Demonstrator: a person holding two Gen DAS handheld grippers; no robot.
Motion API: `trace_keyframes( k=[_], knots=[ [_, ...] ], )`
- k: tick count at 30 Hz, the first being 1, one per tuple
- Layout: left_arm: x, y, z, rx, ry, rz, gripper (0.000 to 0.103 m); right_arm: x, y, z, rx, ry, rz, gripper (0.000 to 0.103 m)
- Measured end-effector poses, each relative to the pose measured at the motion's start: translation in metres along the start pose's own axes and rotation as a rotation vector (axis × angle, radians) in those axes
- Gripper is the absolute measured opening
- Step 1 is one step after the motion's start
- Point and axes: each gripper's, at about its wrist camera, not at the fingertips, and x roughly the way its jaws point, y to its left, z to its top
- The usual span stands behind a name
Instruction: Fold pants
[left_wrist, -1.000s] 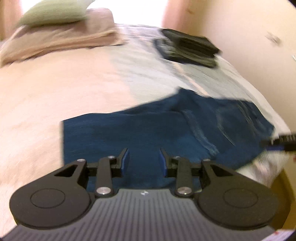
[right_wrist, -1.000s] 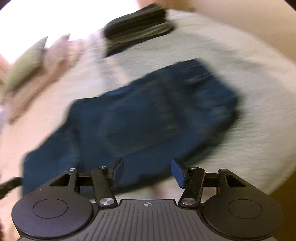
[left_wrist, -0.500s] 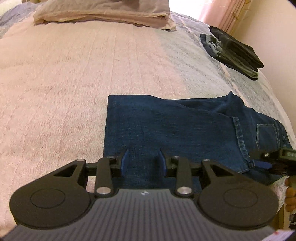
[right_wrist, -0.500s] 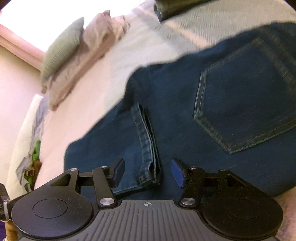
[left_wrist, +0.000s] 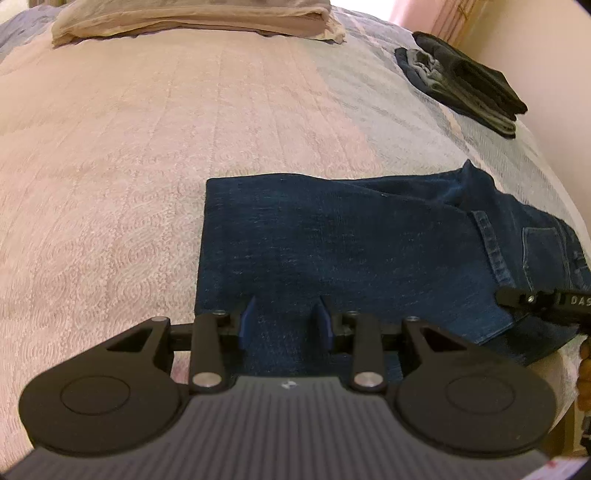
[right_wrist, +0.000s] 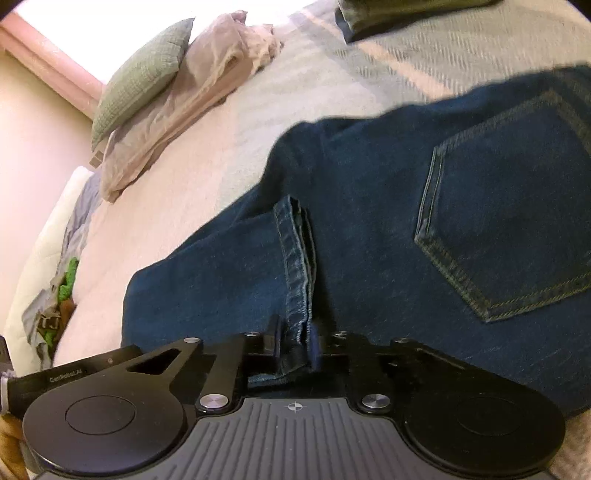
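Observation:
Dark blue jeans (left_wrist: 351, 251) lie folded in half on the pink bedspread (left_wrist: 129, 166), the fold at the left and the waist with a back pocket (right_wrist: 517, 229) at the right. My left gripper (left_wrist: 286, 319) stands open just above the jeans' near edge, close to the fold, with only flat denim showing between its fingers. My right gripper (right_wrist: 295, 341) is shut on the leg hem (right_wrist: 295, 258), which lies over the seat of the jeans. In the left wrist view the right gripper (left_wrist: 535, 300) shows at the far right edge.
A stack of folded dark clothes (left_wrist: 469, 81) lies at the back right by the wall. Beige folded bedding (left_wrist: 195, 18) and a green pillow (right_wrist: 140, 77) sit at the head of the bed. Crumpled items (right_wrist: 55, 306) lie at the bed's far left. The bed edge is near me.
The right gripper, open over the hem half a second ago, has shut on it. The left gripper has edged slightly forward over the jeans and stays open.

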Motion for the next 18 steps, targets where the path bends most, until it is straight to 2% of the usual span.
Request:
trace_keyframes(
  k=[4, 8, 14, 18],
  knots=[
    [0.002, -0.007, 0.002, 0.037, 0.005, -0.008, 0.03, -0.017, 0.005, -0.005, 0.008, -0.039, -0.031, 0.009],
    [0.009, -0.013, 0.002, 0.073, 0.013, 0.007, 0.03, -0.005, 0.006, -0.013, -0.009, -0.014, -0.108, 0.009],
    [0.01, -0.016, 0.004, 0.095, 0.016, -0.012, 0.03, -0.009, 0.014, -0.016, -0.017, -0.062, -0.194, 0.007],
    [0.009, -0.017, 0.006, 0.097, 0.017, -0.01, 0.03, 0.005, 0.023, -0.014, -0.057, -0.009, -0.243, 0.01]
  ],
)
